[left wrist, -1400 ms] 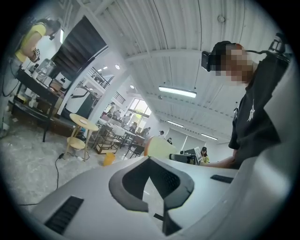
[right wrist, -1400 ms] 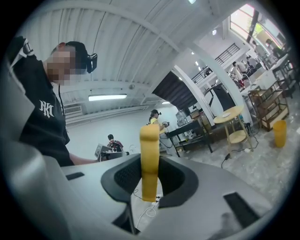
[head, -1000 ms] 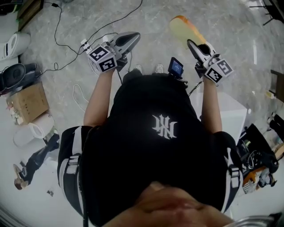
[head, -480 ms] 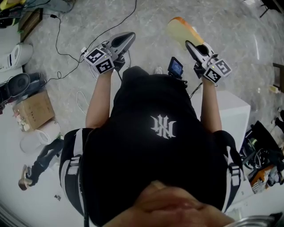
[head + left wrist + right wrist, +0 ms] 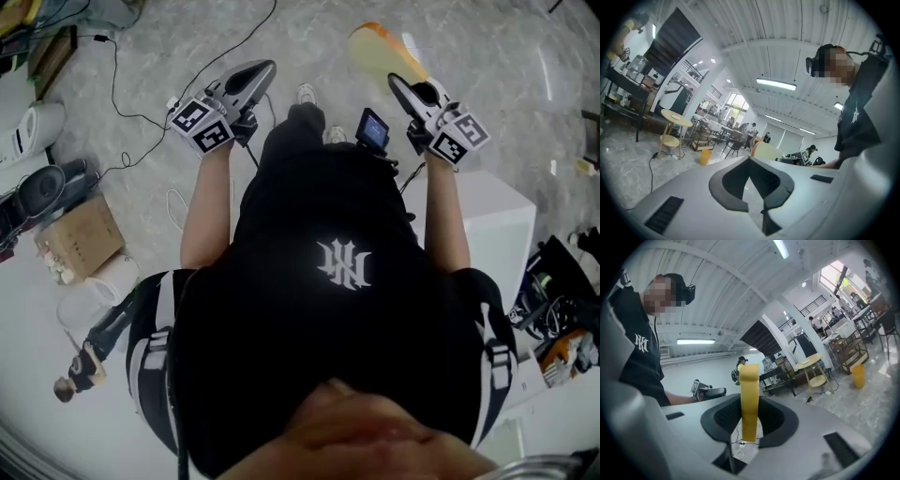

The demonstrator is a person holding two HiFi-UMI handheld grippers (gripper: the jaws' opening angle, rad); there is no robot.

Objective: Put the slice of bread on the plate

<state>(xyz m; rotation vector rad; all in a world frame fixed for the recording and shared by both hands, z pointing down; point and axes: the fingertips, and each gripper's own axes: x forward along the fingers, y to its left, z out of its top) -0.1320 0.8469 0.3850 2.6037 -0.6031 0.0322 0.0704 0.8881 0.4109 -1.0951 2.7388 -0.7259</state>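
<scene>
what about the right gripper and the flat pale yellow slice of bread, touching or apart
Touching. The right gripper view shows the pale yellow slice of bread standing edge-on, clamped in the right gripper, with no gap on either side.

Bright and even in all three views, lit from above by long ceiling lamps. Washed out to white at the windows, with some glare there. Only weak, soft shadows on the gray floor. Strongly bent at the edges, with black round corners in both gripper views. Sharp in the middle distance; slightly soft on the slice of bread close to the lens, and fully out of focus along the bottom of the head view.
</scene>
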